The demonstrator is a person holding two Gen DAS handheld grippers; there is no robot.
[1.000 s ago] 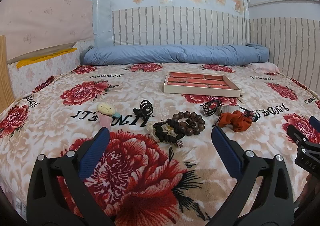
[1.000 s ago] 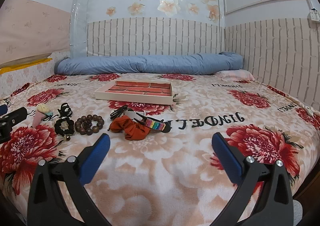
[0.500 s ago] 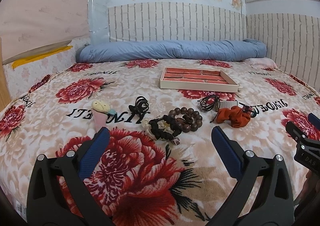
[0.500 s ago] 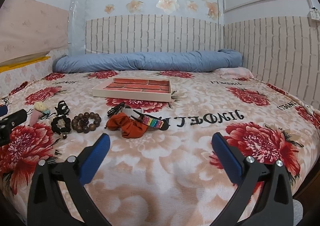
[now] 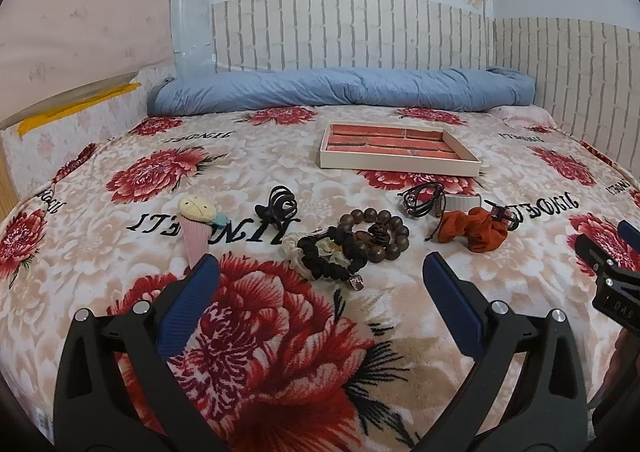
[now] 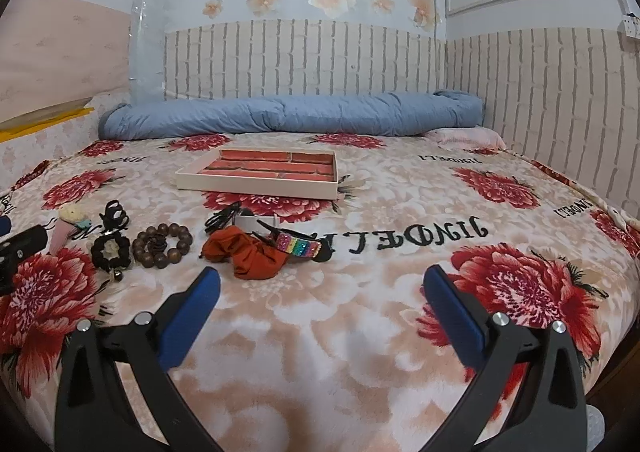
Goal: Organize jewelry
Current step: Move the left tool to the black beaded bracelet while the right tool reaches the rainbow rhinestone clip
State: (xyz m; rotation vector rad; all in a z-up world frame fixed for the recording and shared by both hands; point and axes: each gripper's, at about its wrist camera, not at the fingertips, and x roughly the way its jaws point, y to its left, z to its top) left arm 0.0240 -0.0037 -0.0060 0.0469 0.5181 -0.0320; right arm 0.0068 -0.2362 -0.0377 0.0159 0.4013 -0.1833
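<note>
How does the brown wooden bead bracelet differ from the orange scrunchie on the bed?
The brown wooden bead bracelet is a ring of hard round beads lying flat and open; the orange scrunchie is soft gathered fabric, crumpled into a heap. The bracelet touches a black braided bracelet; the scrunchie lies beside a rainbow glitter hair clip. Both rest on the floral blanket, outside the tray.

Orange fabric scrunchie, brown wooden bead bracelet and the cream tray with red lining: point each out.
Orange fabric scrunchie [image 6: 248,256], right wrist view, on its bunched middle folds.
Brown wooden bead bracelet [image 5: 394,248], left wrist view, on a bead at its near right.
Cream tray with red lining [image 5: 396,167], left wrist view, on its near outer wall.
</note>
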